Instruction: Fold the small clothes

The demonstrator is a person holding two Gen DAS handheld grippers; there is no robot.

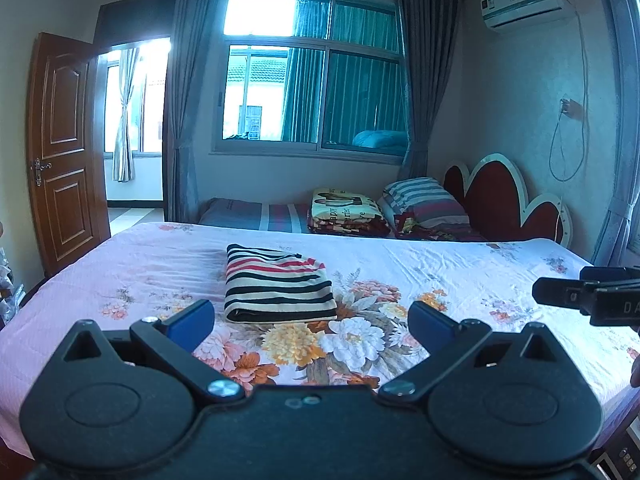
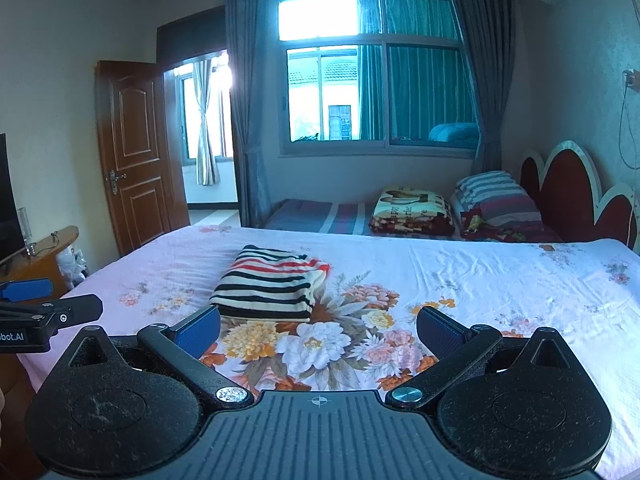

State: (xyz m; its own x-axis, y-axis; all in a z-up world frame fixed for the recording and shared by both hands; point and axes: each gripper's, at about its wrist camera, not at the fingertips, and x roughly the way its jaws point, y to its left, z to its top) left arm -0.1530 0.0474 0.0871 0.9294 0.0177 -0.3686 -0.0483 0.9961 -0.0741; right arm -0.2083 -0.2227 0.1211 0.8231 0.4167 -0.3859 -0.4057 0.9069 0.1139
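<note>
centrally, a folded striped garment (image 1: pixel 278 290) lies flat on the floral bedsheet (image 1: pixel 460 276), ahead of both grippers and touched by neither. left gripper (image 1: pixel 310 322) and right gripper (image 2: pixel 318 330) hover above the sheet, each with its blue-padded fingers (image 1: pixel 192 322) spread wide and holding nothing.

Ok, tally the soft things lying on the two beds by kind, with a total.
Folded striped garment on the floral sheet: 1
Folded printed blanket on the far bed: 1
Striped pillow on the far bed: 1
Total: 3
Both tongs, left and right, are open and hold nothing.
</note>
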